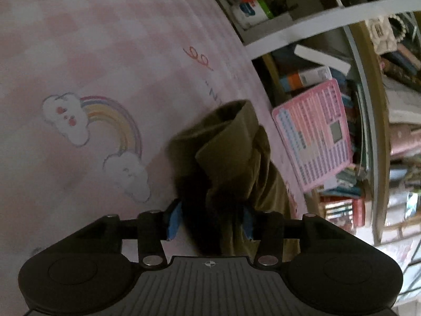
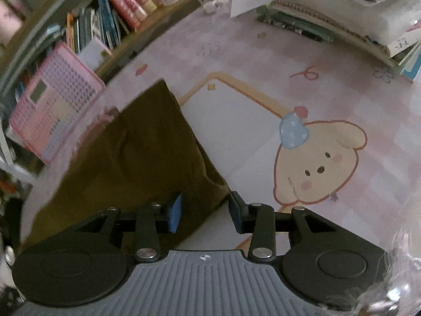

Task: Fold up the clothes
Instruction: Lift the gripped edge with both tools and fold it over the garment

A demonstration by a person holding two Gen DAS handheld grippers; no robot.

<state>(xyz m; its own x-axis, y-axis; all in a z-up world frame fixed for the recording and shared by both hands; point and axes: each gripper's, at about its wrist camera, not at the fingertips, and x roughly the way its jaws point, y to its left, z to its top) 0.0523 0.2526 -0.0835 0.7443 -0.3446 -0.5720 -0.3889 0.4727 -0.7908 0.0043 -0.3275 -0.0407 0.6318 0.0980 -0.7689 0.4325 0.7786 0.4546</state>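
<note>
At nine o'clock of the olive-brown garment (image 1: 231, 158), seen from the left wrist, only bare pink printed mat (image 1: 79, 52), so nothing to snag on that side. Left gripper (image 1: 210, 220) partly open, blue pads apart, a bunched roll of the cloth rising between them toward twelve o'clock; no firm pinch to be seen. Likely trouble: once loosed, could spring open and undo the fold, the roll looking thick and loosely gathered. Toward three o'clock, a pink keypad toy (image 1: 313, 134) just beside the cloth edge, easily nudged by a sideways pull.

From the right wrist: same garment (image 2: 136, 152) flatter, spread from seven to eleven o'clock, one corner lying between the parted jaws of the right gripper (image 2: 206, 209), not clamped. Could slip free if lifted now. Dark, matte, soft-looking fabric, creased near the corner.
</note>
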